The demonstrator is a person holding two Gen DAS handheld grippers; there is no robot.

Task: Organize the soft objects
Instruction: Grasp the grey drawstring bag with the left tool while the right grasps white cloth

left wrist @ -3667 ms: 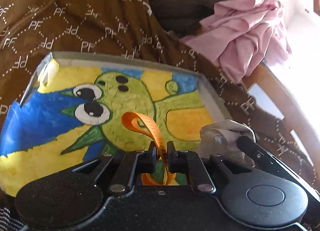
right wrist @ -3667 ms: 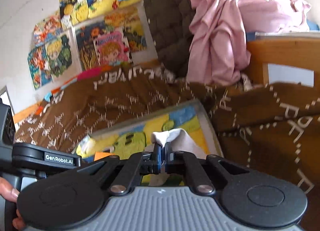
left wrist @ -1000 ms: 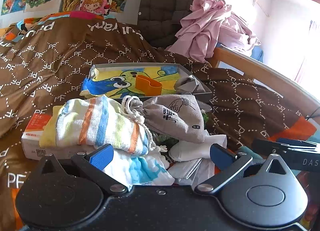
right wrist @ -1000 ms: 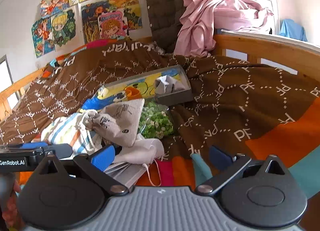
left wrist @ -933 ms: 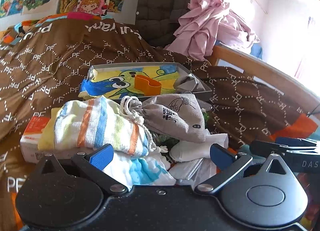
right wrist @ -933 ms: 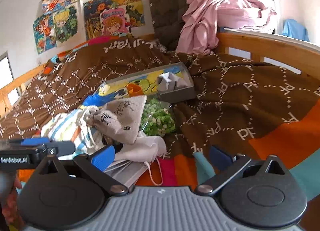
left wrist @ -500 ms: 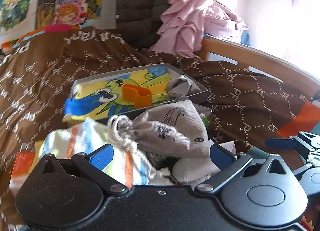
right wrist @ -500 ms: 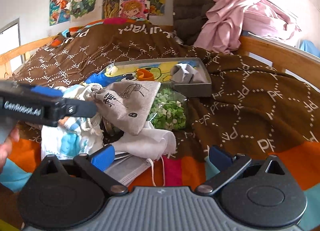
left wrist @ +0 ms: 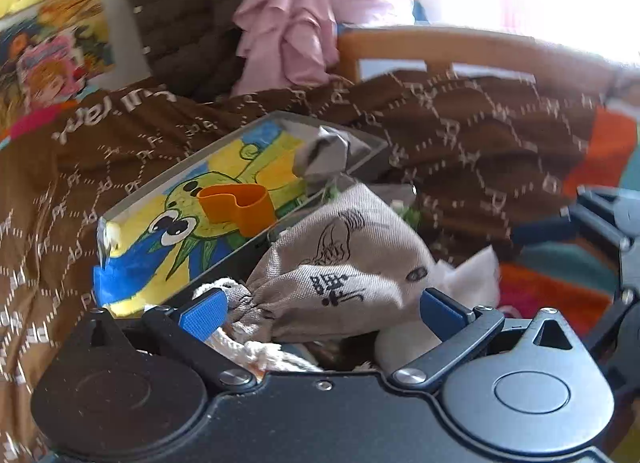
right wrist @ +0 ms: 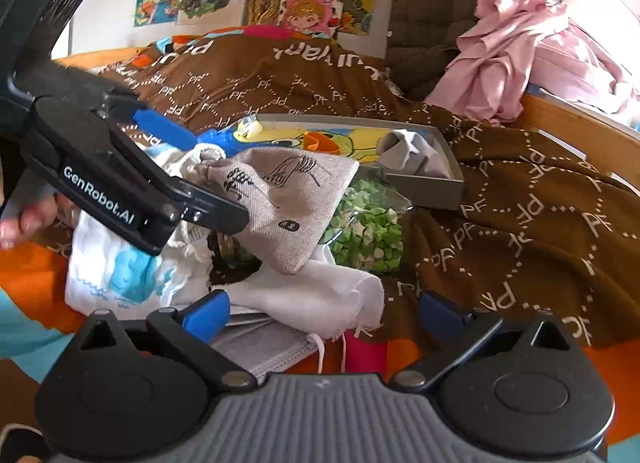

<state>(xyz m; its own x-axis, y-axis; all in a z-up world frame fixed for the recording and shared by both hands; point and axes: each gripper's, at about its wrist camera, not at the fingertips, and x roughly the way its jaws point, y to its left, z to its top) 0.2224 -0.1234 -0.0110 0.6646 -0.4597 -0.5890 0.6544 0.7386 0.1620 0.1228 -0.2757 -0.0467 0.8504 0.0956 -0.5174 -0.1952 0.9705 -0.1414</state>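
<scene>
Woven drawstring pouch (left wrist: pixel 340 259), perhaps linen, crumpled

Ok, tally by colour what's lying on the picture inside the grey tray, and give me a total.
Orange: 1, the strap loop
Grey: 1, the crumpled cloth
Total: 2 in the grey tray

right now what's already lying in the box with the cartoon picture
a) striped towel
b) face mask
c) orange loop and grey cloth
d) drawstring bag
c: the orange loop and the grey cloth lie inside the box, while the drawstring bag sits outside it, between the open left tool fingers.
</scene>
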